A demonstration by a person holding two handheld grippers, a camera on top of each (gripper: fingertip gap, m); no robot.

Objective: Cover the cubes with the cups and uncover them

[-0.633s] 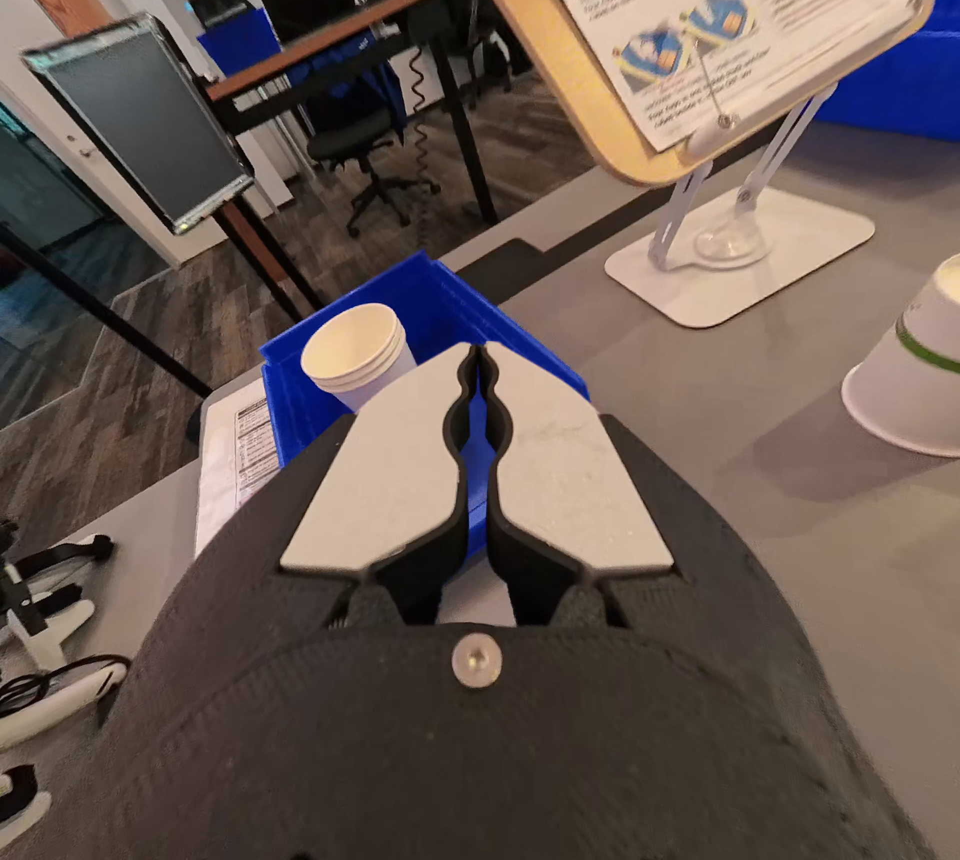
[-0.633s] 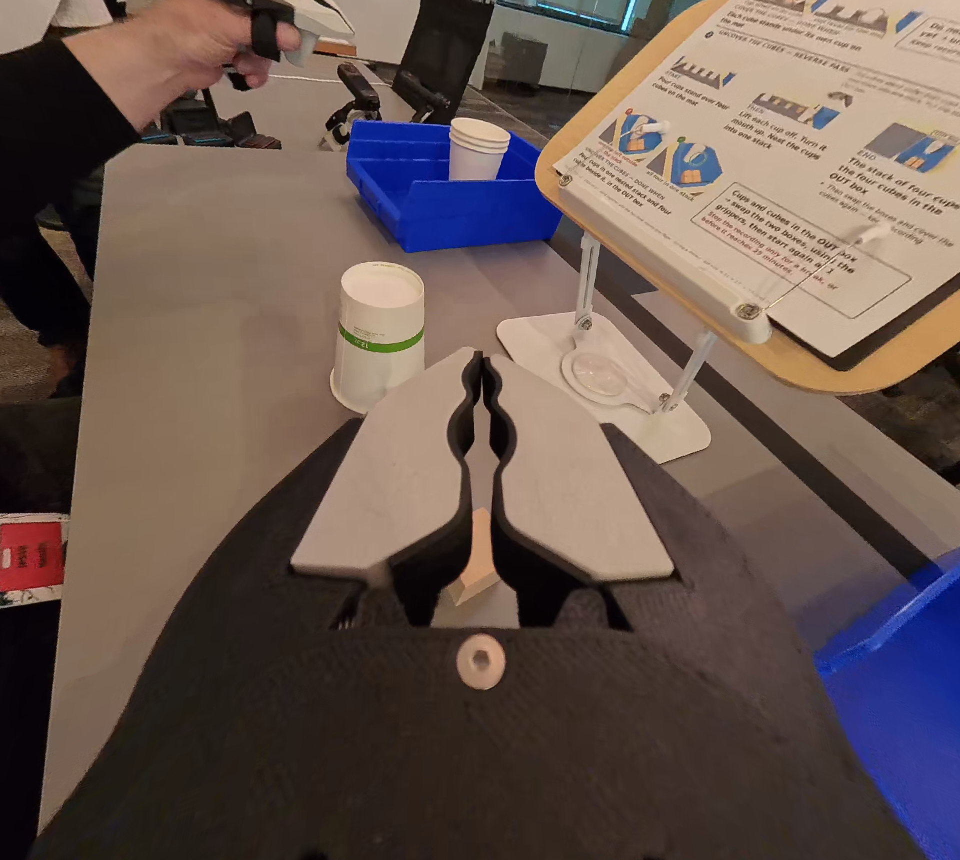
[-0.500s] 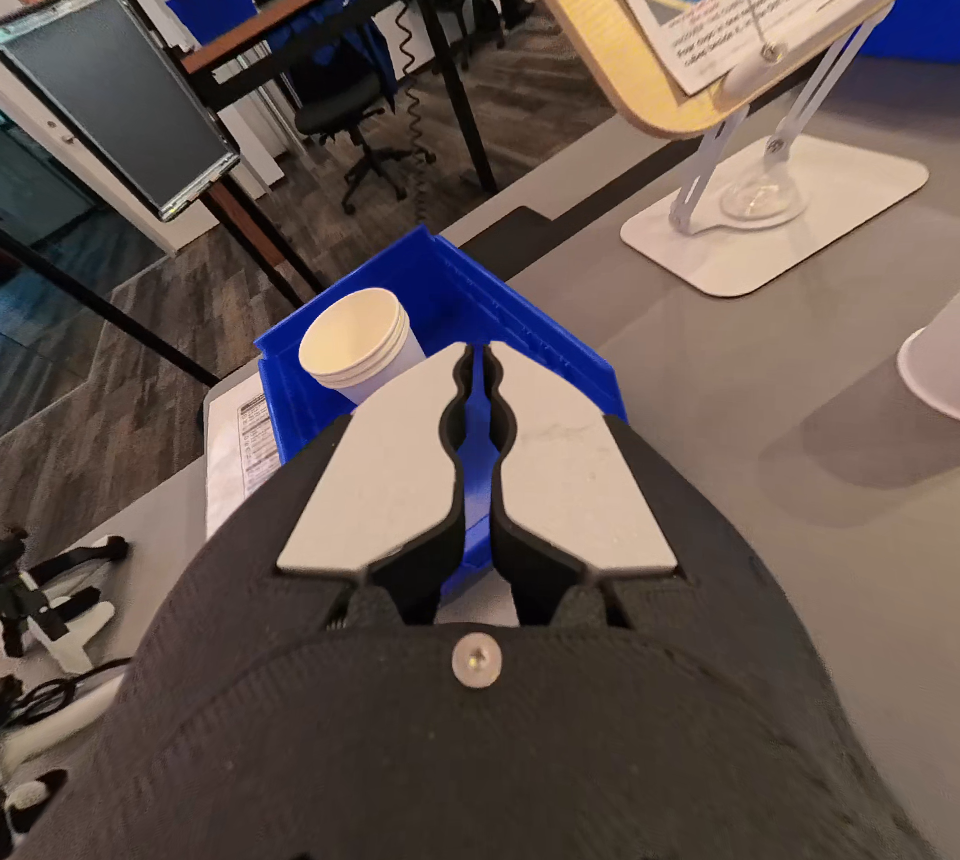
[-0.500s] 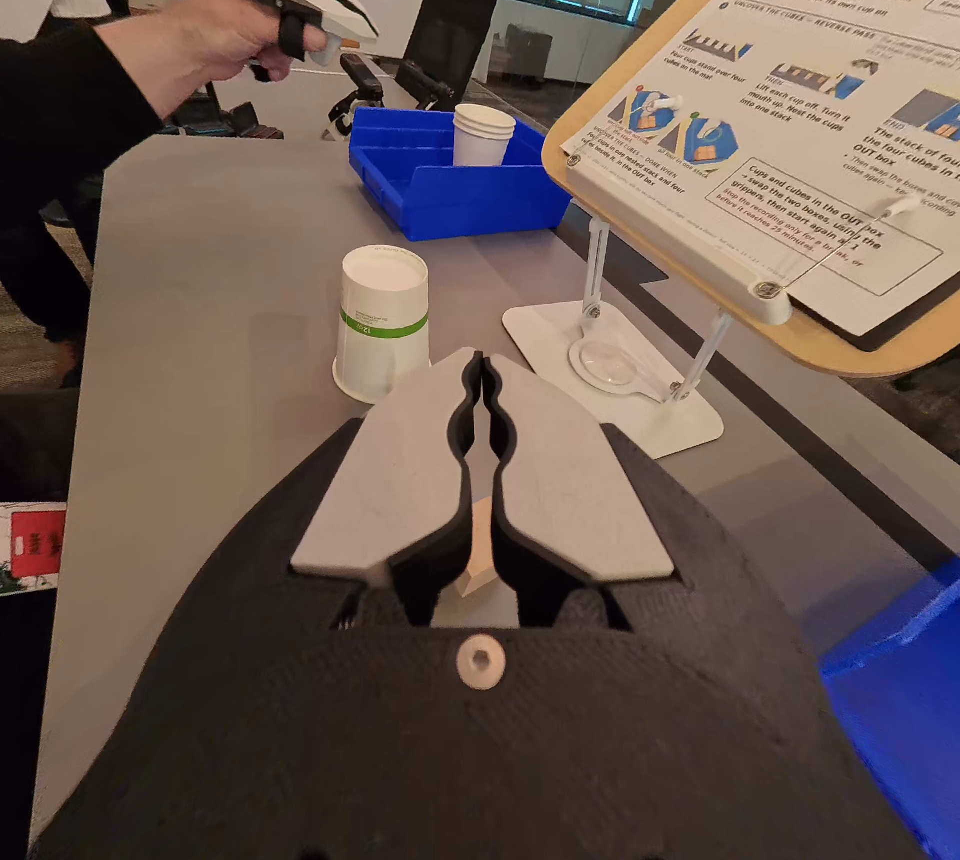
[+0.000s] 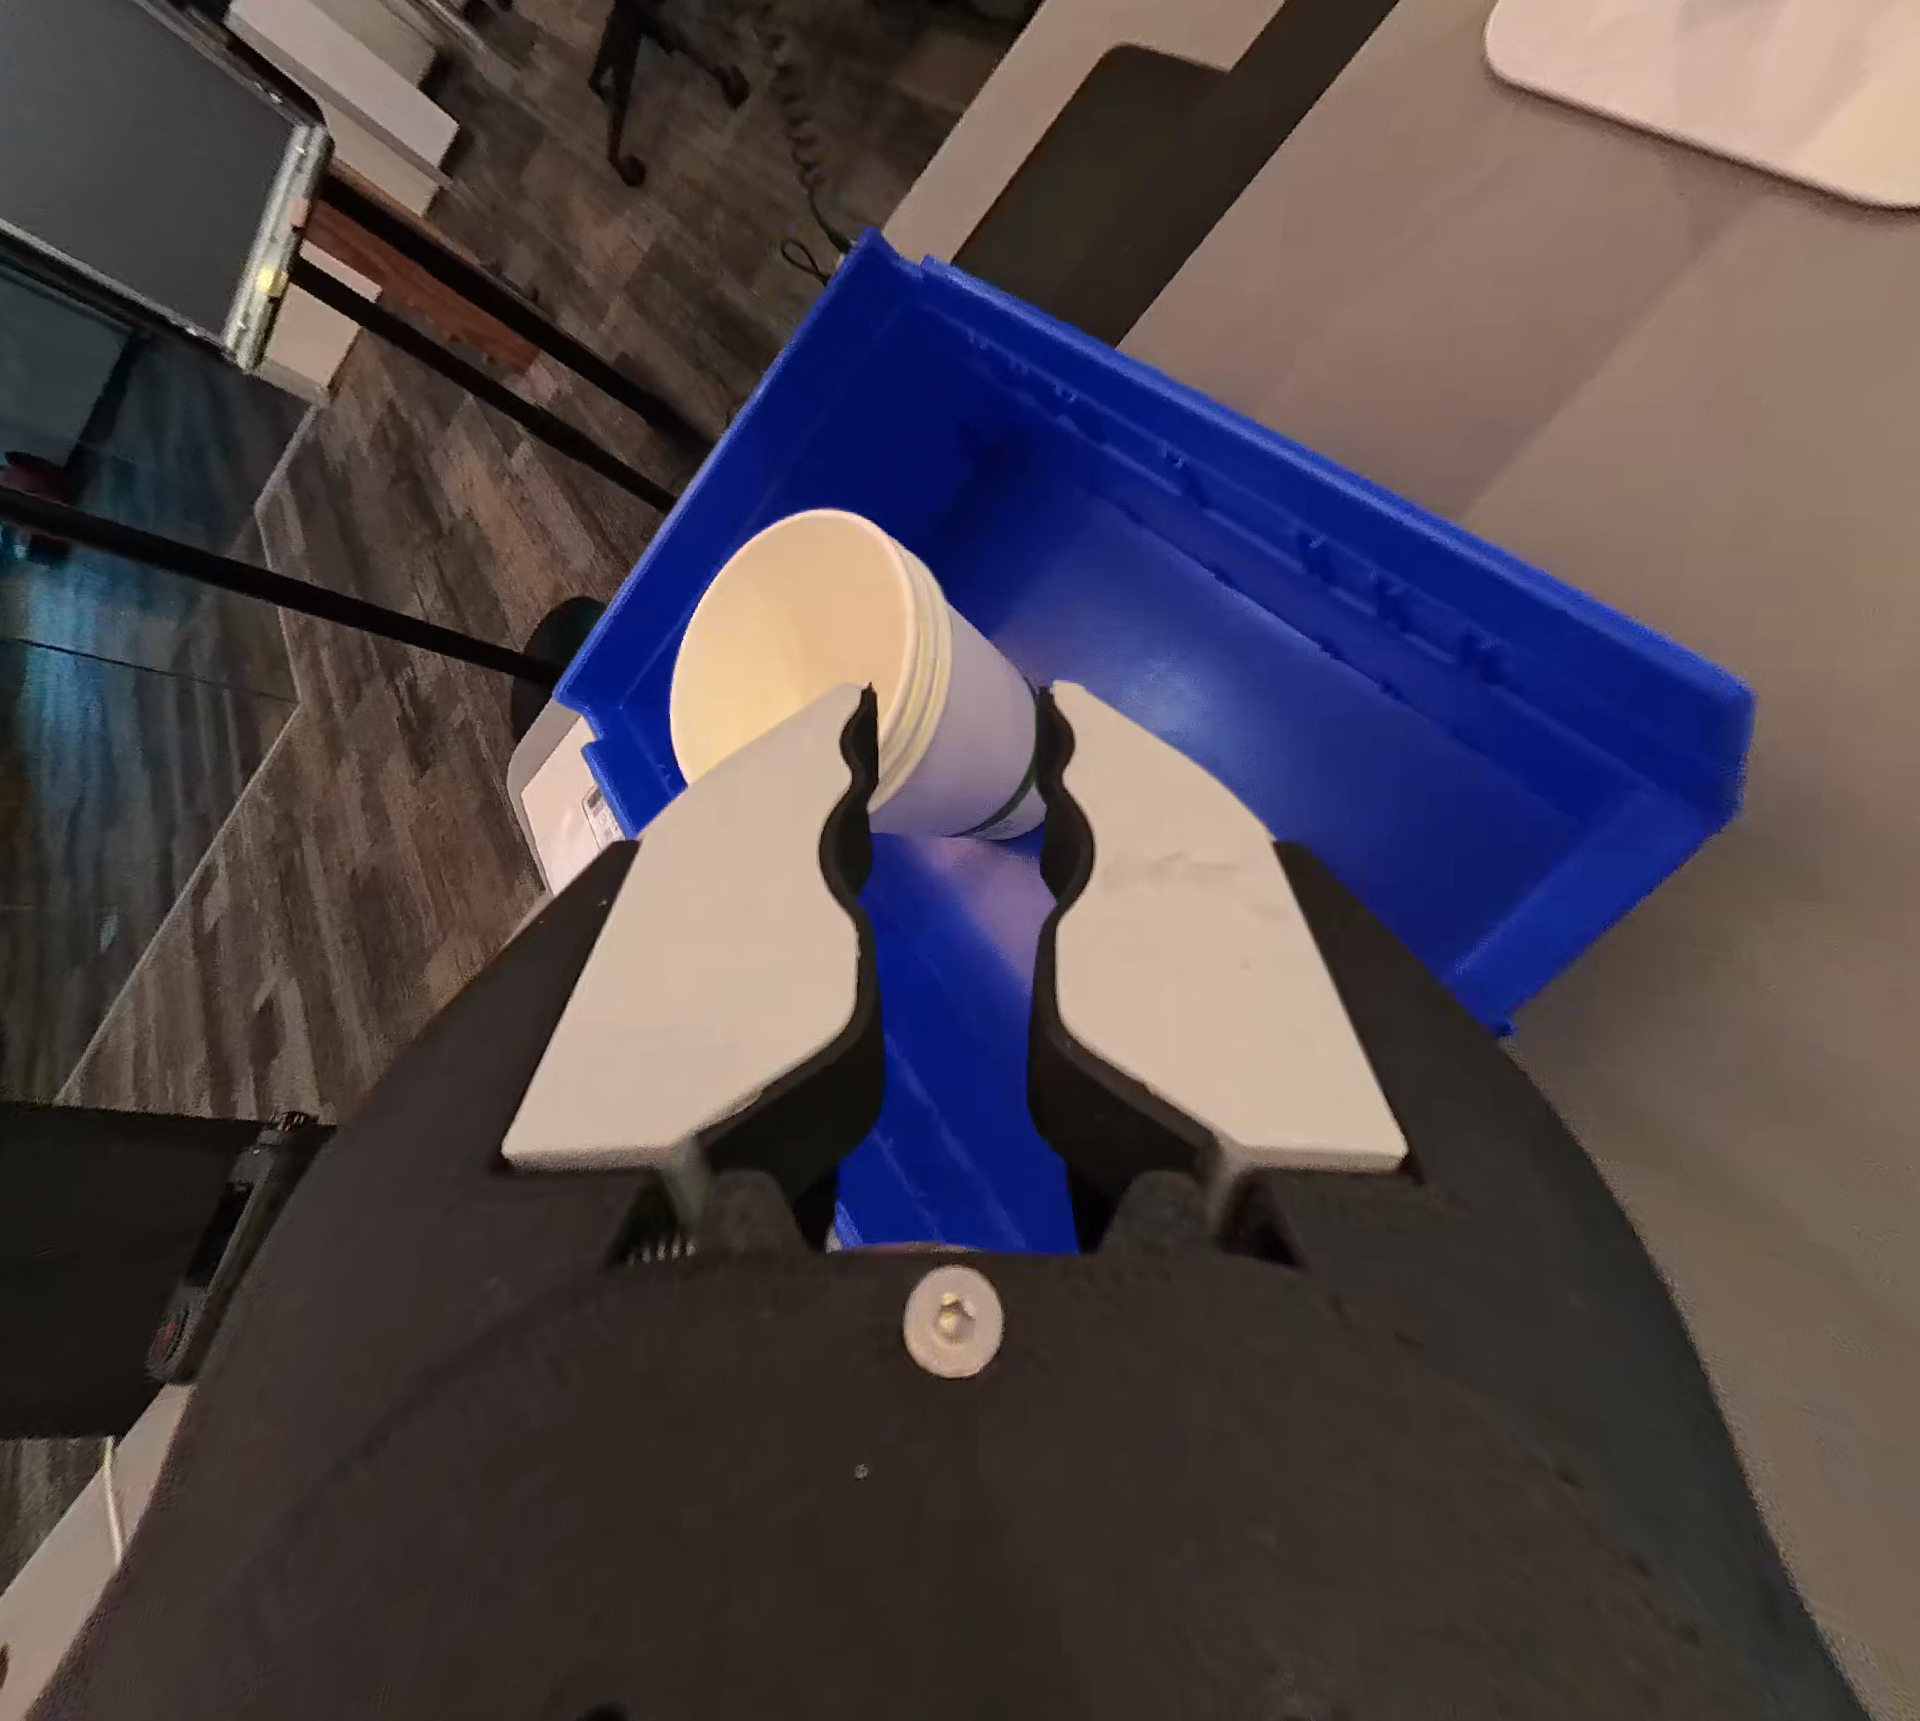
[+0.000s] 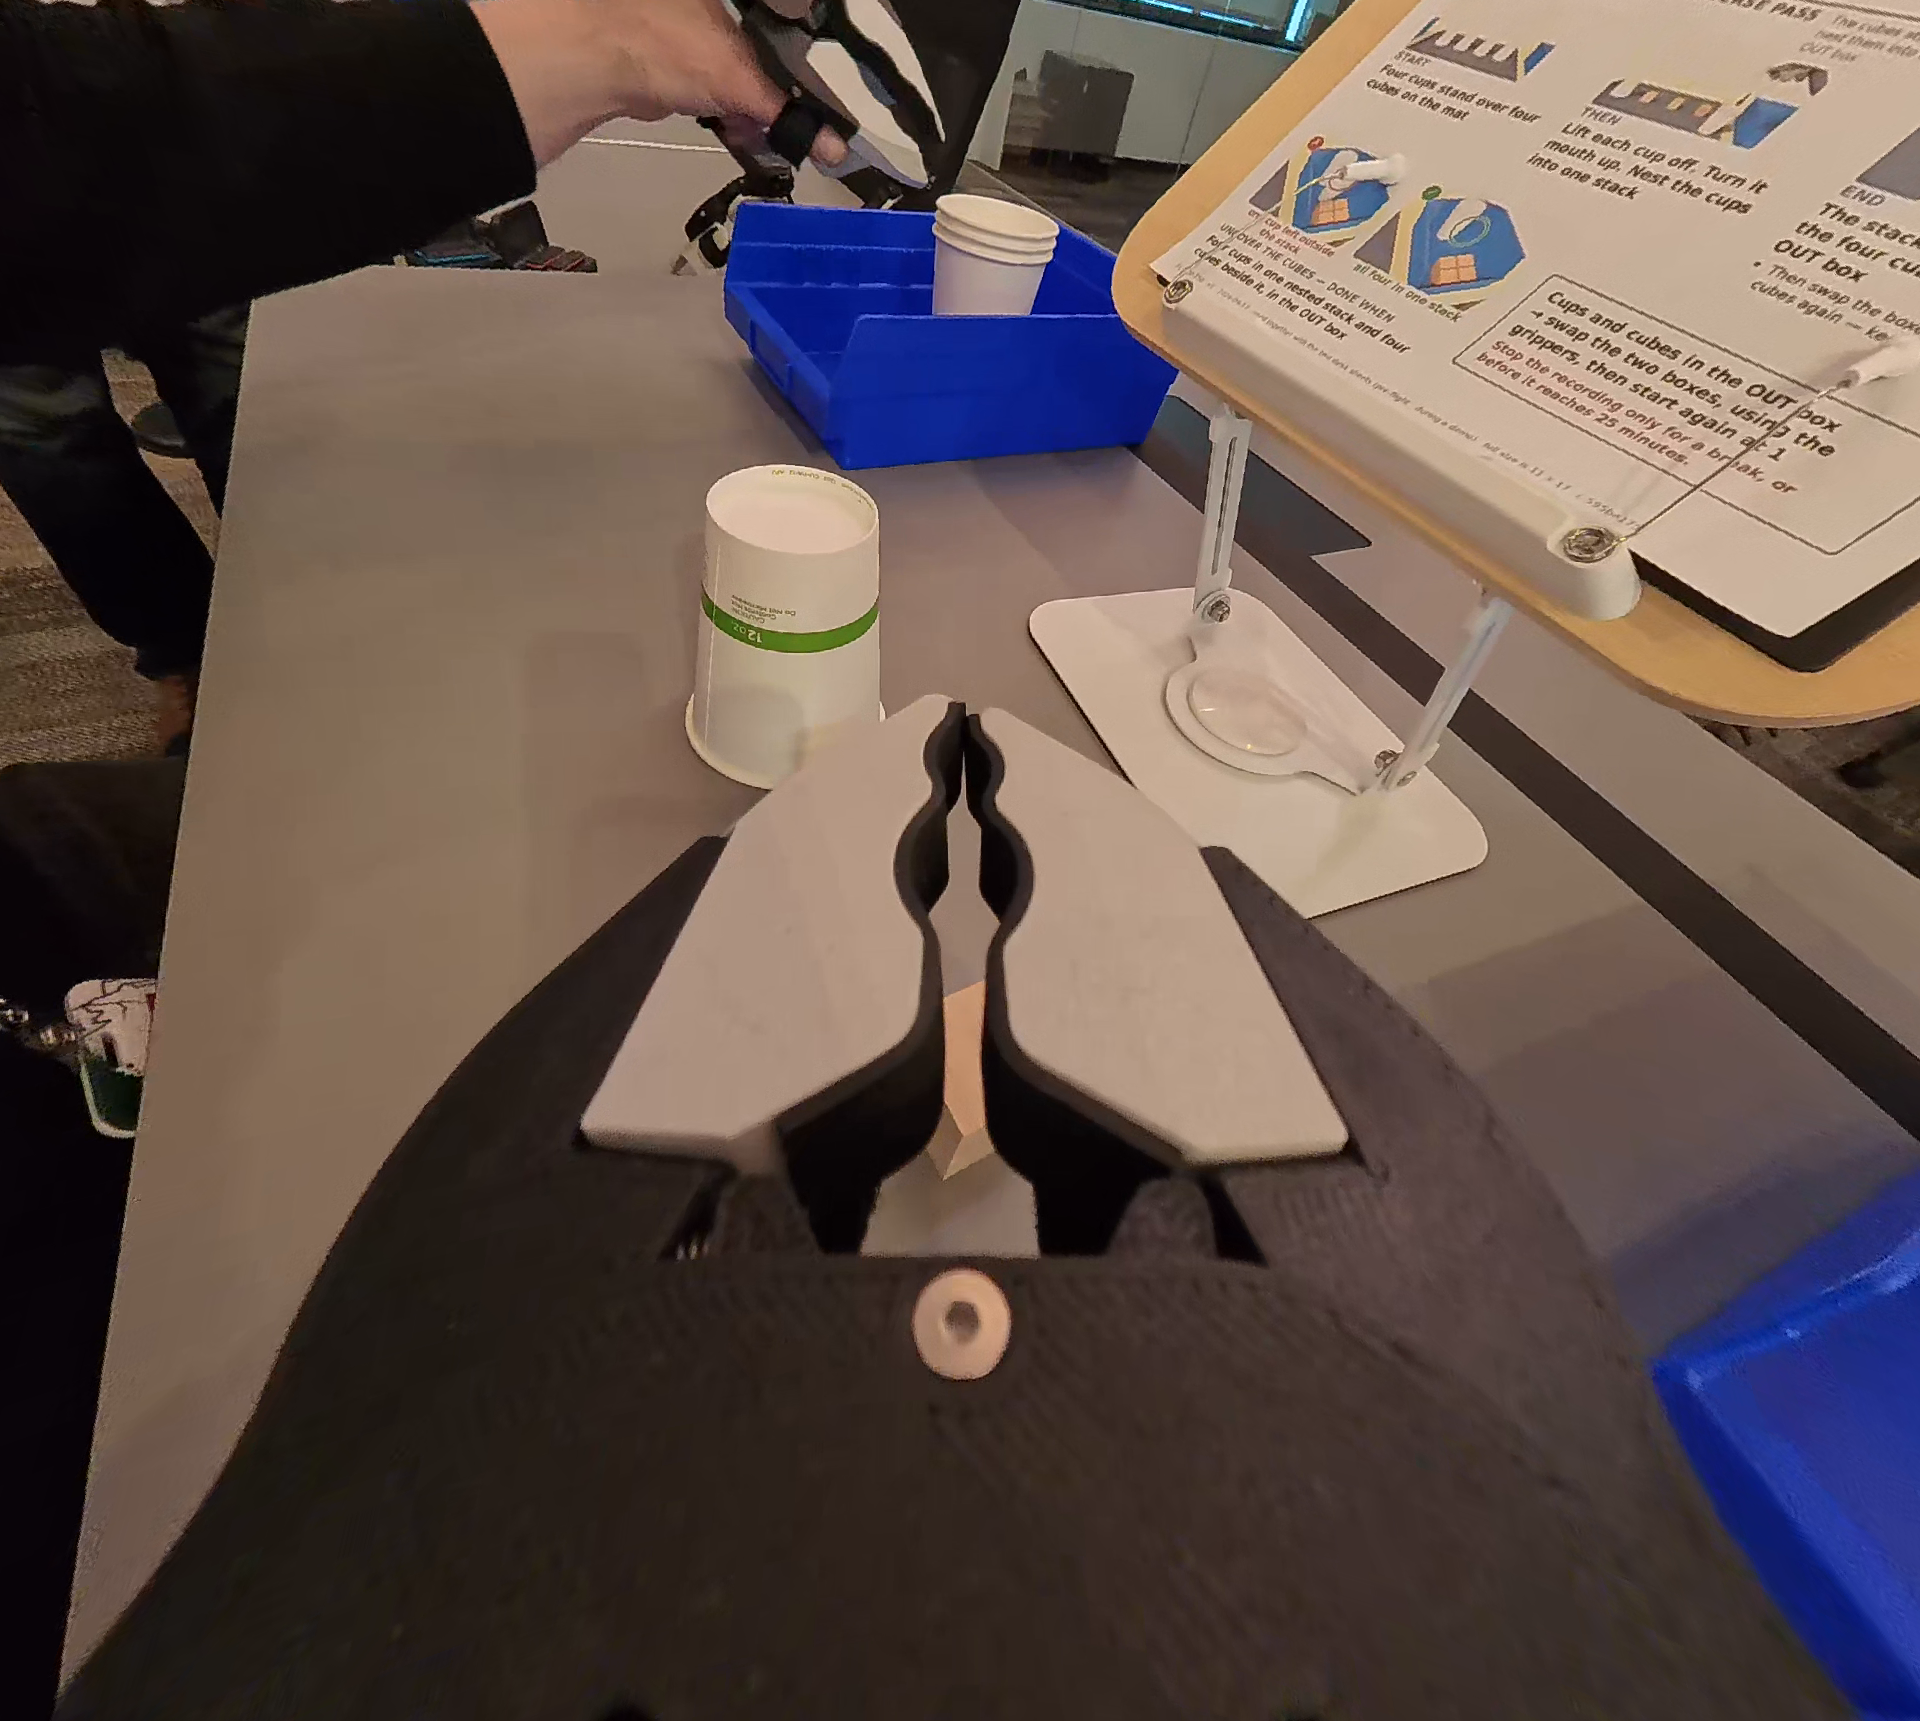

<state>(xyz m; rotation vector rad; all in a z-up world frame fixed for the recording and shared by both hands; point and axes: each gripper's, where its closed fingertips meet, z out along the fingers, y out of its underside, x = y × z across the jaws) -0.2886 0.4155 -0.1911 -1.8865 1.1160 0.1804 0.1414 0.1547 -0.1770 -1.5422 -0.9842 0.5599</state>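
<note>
A stack of white paper cups (image 5: 831,663) stands mouth up in a blue bin (image 5: 1403,736). My left gripper (image 5: 958,715) hovers over it, tilted down, jaws open on either side of the stack's lower part, not touching. In the right wrist view the left gripper (image 6: 914,133), held by a hand, is above and left of the cup stack (image 6: 992,258). One white cup with a green band (image 6: 790,622) stands upside down on the grey table. My right gripper (image 6: 961,721) is shut just in front of it. A wooden cube (image 6: 961,1079) shows through the finger gap, on the table below.
A tilted board with an instruction sheet on a white stand (image 6: 1247,715) occupies the table's right; its base shows in the left wrist view (image 5: 1714,9). The blue bin (image 6: 935,383) sits at the far table edge. A second blue bin (image 6: 1808,1422) is at near right.
My left gripper has moved forward over the blue bin, tipped downward and opened around the cup stack. My right gripper stays shut and has barely shifted.
</note>
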